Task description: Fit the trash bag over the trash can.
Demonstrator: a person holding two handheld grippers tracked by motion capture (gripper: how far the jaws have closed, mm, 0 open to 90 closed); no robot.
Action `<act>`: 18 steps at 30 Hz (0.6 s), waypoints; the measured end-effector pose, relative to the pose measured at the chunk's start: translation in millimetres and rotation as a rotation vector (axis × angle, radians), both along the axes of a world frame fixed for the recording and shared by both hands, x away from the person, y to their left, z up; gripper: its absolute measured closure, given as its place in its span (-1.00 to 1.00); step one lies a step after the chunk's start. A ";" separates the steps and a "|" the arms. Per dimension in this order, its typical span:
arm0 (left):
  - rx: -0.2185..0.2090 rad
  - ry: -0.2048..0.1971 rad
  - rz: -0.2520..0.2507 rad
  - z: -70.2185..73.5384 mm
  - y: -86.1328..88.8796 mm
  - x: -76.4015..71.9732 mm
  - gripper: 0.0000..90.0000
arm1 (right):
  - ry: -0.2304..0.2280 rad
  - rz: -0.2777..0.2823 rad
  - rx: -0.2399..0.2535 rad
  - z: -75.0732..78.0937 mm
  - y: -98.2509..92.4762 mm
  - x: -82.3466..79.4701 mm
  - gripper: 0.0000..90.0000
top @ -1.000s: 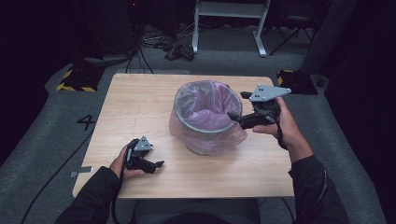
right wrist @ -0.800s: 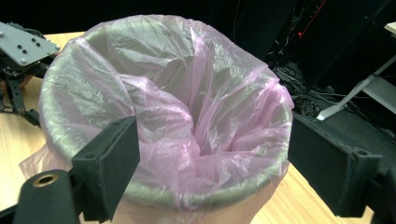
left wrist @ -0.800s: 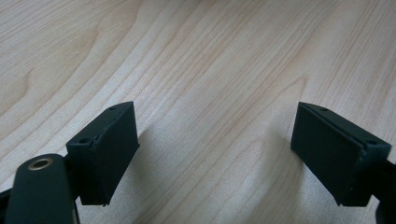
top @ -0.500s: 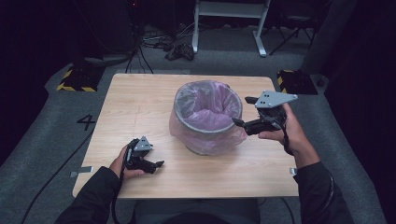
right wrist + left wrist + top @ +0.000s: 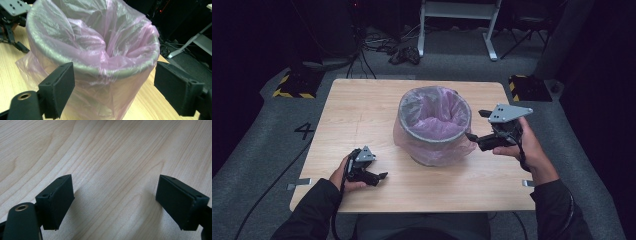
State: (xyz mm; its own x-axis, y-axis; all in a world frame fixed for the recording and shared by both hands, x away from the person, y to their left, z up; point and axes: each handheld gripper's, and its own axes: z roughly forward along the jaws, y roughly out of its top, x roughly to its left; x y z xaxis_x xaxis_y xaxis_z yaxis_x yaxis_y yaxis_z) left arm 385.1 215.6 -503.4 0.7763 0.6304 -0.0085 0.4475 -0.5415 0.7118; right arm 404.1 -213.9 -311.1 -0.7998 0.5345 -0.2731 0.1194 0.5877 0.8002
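Right tool (image 5: 473, 136) lower, beside bin (image 5: 434, 125) (apparently apart)

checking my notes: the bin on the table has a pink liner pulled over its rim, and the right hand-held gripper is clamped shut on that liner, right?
Not quite. The right hand-held gripper is open, not clamped: the right gripper view shows its jaws standing wide apart in front of the bin, with neither pad pressing the pink liner. The liner does fold over the rim, and the bin stands on the table.

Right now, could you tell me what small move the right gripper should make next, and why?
Probably ease the right gripper forward onto the pink bag just below the bin rim. Its jaws stand open with nothing between them, level with the loose plastic draped over the rim.
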 end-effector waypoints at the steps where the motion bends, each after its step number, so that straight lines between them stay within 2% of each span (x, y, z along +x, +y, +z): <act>1: 0.000 0.000 -0.001 0.0 0.0 0.1 -0.67 | 0.002 0.000 0.000 -1.1 -0.6 -0.3 -0.62; 14: 0.000 0.000 0.000 0.0 0.0 0.0 -0.67 | 0.039 -0.018 -0.050 -20.0 -6.3 -0.2 -0.62; 18: 0.000 0.000 0.000 0.0 0.0 0.0 -0.67 | 0.041 -0.030 -0.080 -25.4 -7.3 1.3 -0.62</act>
State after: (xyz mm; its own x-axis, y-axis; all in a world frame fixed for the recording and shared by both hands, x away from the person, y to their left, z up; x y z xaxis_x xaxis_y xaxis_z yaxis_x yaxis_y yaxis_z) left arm 385.1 215.6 -503.4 0.7762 0.6304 -0.0085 0.4476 -0.5415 0.7117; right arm 405.5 -221.2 -336.5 -0.7953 0.5362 -0.2828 0.1700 0.6451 0.7449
